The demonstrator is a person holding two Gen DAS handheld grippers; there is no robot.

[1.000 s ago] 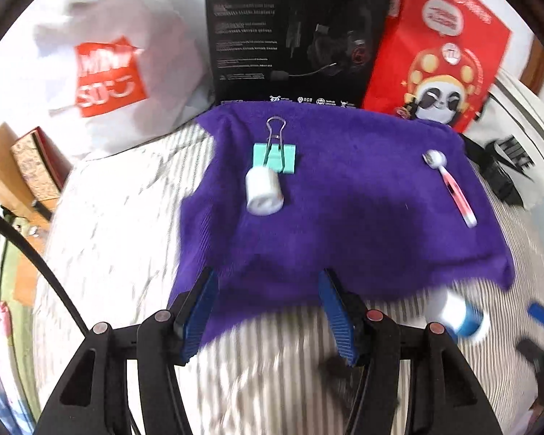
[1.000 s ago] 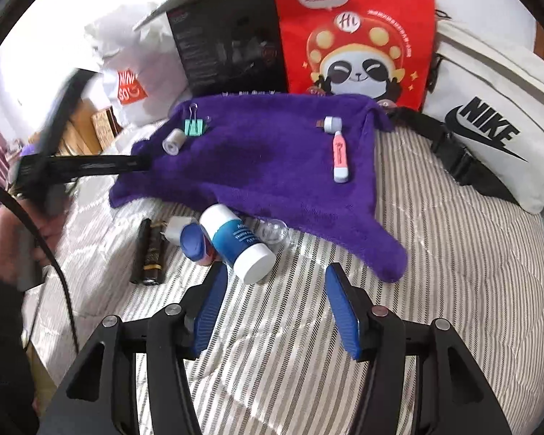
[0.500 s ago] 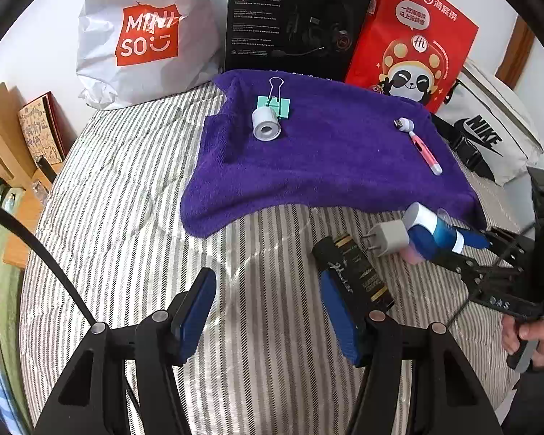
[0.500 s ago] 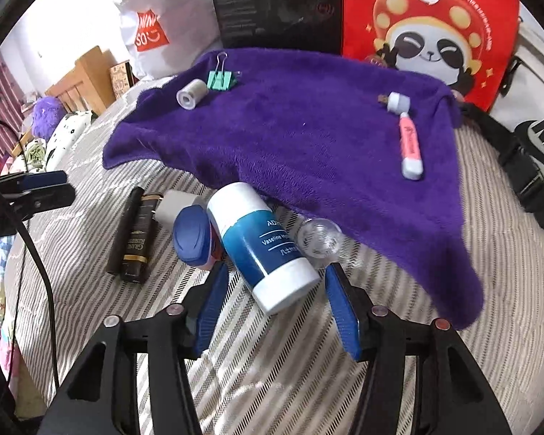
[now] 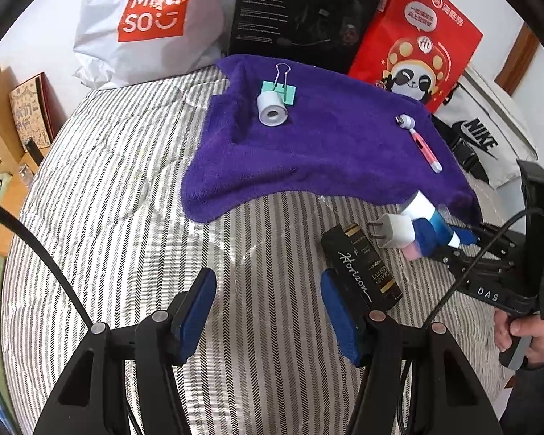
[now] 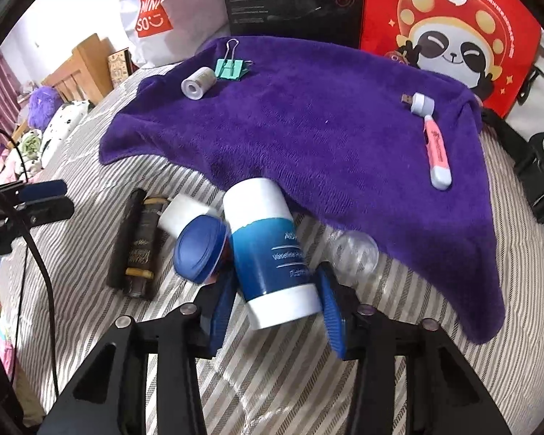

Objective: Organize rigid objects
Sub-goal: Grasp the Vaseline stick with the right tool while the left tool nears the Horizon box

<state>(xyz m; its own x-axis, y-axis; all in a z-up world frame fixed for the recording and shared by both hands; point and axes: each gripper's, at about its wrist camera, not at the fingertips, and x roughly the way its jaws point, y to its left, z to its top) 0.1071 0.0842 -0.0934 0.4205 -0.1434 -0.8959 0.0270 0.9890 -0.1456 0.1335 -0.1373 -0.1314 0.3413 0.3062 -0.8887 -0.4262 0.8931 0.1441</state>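
Note:
A purple towel lies on the striped bed and carries a white tape roll, a teal binder clip, a small USB adapter and a pink highlighter. A blue-and-white lotion bottle lies at the towel's near edge, its lower end between the fingers of my right gripper, which is open around it. Beside it lie a blue-lidded jar, a white charger plug, a black box and a clear cap. My left gripper is open and empty over the bed, near the black box.
A Miniso bag, a black headset box, a red panda bag and a white Nike bag stand behind the towel. Wooden furniture is at the left of the bed.
My right gripper has moved forward until its fingers flank the lotion bottle. My left gripper has pulled back from the towel and now hovers over the striped bed.

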